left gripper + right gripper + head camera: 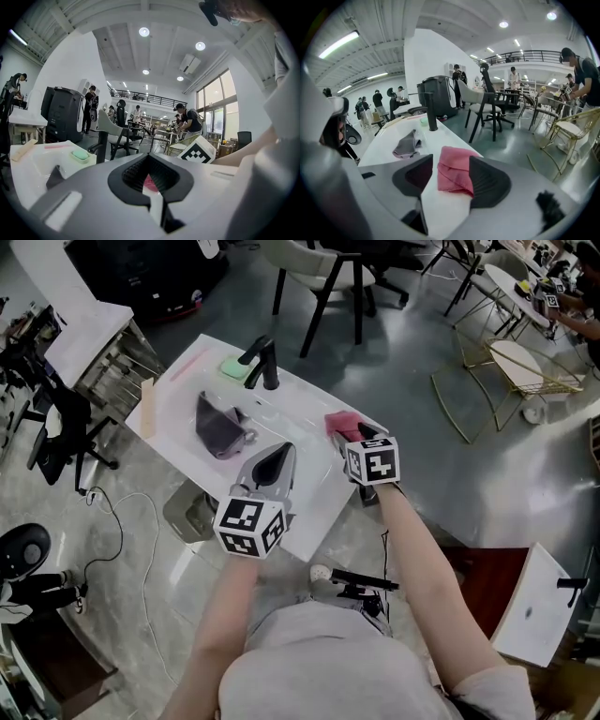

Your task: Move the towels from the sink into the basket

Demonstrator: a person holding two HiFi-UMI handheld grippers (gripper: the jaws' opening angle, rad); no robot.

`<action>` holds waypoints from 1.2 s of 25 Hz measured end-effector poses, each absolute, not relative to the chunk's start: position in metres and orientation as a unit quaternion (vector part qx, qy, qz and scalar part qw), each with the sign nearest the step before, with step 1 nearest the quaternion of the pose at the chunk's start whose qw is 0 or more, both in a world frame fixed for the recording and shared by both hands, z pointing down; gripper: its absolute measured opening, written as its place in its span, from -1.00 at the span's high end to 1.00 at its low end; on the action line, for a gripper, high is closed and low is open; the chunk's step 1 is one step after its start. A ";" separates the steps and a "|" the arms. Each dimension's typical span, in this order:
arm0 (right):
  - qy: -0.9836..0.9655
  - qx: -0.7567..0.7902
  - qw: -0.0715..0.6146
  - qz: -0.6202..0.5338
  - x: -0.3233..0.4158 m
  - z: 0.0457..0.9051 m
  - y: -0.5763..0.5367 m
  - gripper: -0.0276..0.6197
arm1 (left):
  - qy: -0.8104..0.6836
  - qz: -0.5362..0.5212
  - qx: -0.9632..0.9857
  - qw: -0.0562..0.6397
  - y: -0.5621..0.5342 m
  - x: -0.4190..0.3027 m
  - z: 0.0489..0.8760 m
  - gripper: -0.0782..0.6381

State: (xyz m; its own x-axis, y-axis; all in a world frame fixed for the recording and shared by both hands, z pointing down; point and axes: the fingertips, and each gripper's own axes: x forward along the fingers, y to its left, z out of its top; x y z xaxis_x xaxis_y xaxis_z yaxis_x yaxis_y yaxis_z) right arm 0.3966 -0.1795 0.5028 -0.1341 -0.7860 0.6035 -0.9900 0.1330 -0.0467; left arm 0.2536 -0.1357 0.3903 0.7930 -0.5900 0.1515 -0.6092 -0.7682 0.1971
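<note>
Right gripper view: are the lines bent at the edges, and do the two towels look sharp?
Right gripper view: strong fisheye bending, dark corners; pink towel and grey towel sharp. Head view: lines straighter, soft glare on the floor.

You've got two towels on the worktop [309,512]: one grey [222,427], one pink [343,423] at its right edge. One black faucet [262,362] and one green pad [232,367] at the far edge. One wooden strip [147,407] along the left edge.
</note>
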 end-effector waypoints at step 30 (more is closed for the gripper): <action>-0.679 0.615 0.306 0.260 0.411 0.565 -0.204 0.20 | -0.302 0.062 0.939 0.155 -0.144 0.283 0.408 0.77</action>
